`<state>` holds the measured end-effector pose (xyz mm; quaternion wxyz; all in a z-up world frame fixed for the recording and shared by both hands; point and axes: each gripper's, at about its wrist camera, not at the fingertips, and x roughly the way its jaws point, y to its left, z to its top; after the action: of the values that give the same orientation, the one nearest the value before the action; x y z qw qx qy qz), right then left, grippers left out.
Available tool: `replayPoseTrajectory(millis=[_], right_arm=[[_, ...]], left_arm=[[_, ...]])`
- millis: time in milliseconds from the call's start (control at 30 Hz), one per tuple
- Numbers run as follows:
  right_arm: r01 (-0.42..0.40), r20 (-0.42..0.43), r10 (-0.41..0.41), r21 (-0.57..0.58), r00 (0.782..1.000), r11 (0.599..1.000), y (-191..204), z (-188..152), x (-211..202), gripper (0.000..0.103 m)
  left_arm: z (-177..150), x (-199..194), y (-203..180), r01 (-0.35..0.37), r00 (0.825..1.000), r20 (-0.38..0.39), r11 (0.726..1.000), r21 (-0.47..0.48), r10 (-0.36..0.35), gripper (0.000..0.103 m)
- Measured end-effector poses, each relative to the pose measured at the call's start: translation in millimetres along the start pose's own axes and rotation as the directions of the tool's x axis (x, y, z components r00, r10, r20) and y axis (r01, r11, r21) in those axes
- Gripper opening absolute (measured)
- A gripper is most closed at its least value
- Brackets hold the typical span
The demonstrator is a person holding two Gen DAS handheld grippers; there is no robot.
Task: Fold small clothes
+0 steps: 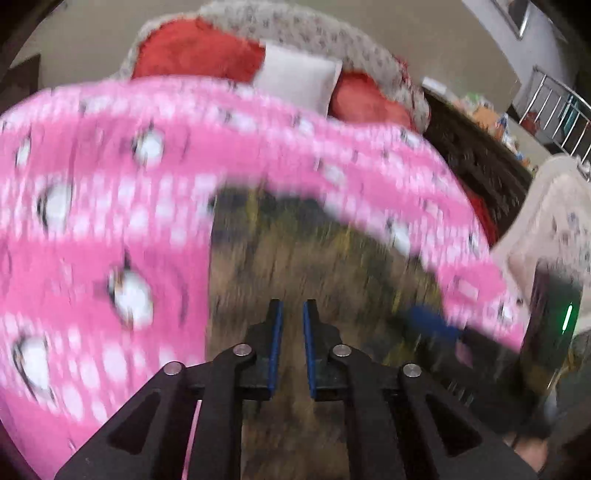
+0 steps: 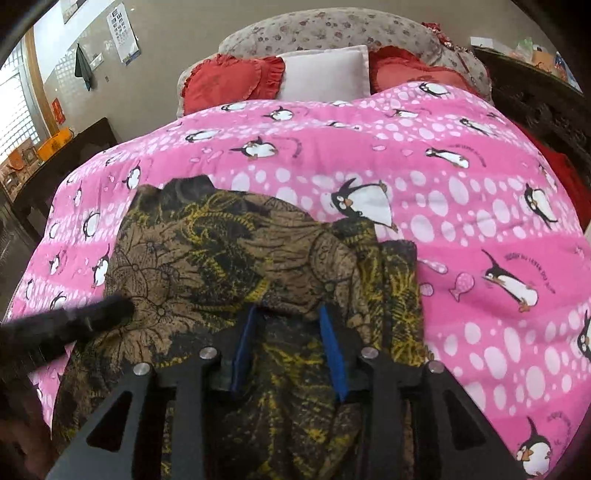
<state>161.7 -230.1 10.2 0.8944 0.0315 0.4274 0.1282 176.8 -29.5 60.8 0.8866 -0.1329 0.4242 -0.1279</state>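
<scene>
The right wrist view is sharp and shows the whole layout: a brown garment (image 2: 236,266) with black and yellow floral print lies crumpled on a pink penguin-print quilt (image 2: 461,206) that covers the bed. Behind the quilt, two red heart-shaped cushions (image 2: 229,81) flank a white pillow (image 2: 327,72) against a flowered headboard (image 2: 332,29). The right gripper (image 2: 290,314) sits low on the near part of the garment, its blue-padded jaws standing apart with a raised fold of the cloth between them; whether the pads actually press that fold cannot be told from this angle. At the left edge of the same view a blurred black shape, the left gripper (image 2: 110,308), rests its tip on the garment's left side. The left wrist view is smeared by motion and gives much less: the garment (image 1: 314,258) is only a streaked brown patch ahead of the left gripper (image 1: 293,314), with the quilt (image 1: 110,221) curving around it. That view does show what the other cannot, namely the left jaws drawn nearly together with only a narrow gap and nothing caught between them. It also shows the right gripper's dark body (image 1: 550,325) with a green light at the right edge, and a metal railing (image 1: 554,107) in the far corner.
</scene>
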Motion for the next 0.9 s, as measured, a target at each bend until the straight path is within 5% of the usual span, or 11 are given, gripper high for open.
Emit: replayPoseTrajectory(millis=[100, 233, 467, 600, 767, 833, 900], right_arm=[[-0.005, 0.009, 0.005, 0.003, 1.000, 1.000, -1, -2, 0, 0.038], [-0.010, 0.014, 0.010, 0.007, 1.000, 1.000, -1, -1, -1, 0.038], [-0.018, 0.019, 0.018, 0.020, 1.000, 1.000, -4, -3, -3, 0.038], [-0.029, 0.021, 0.028, 0.028, 0.999, 0.999, -6, -3, -3, 0.038], [-0.024, 0.020, 0.024, 0.024, 1.000, 0.999, -7, -3, -3, 0.039], [-0.031, 0.016, 0.030, 0.025, 0.999, 0.999, -8, -3, -3, 0.042], [-0.098, -0.001, 0.098, 0.031, 0.995, 0.995, -9, -1, -5, 0.063]], left_arm=[[32, 20, -19, 0.033, 0.999, 0.001, 0.998, 0.054, -0.033, 0.001], [41, 82, -11, 0.002, 0.988, -0.152, 0.998, 0.059, 0.007, 0.003], [37, 44, -1, 0.037, 0.994, -0.109, 0.998, 0.053, -0.031, 0.004], [20, 1, 18, 0.076, 0.993, -0.087, 0.997, 0.019, -0.074, 0.041], [-27, -1, 56, 0.043, 0.982, -0.181, 0.995, -0.085, -0.058, 0.045], [-38, -12, 57, 0.085, 0.991, -0.100, 0.992, -0.093, -0.094, 0.055], [-47, -14, 53, 0.157, 0.978, -0.117, 0.979, -0.128, -0.172, 0.059]])
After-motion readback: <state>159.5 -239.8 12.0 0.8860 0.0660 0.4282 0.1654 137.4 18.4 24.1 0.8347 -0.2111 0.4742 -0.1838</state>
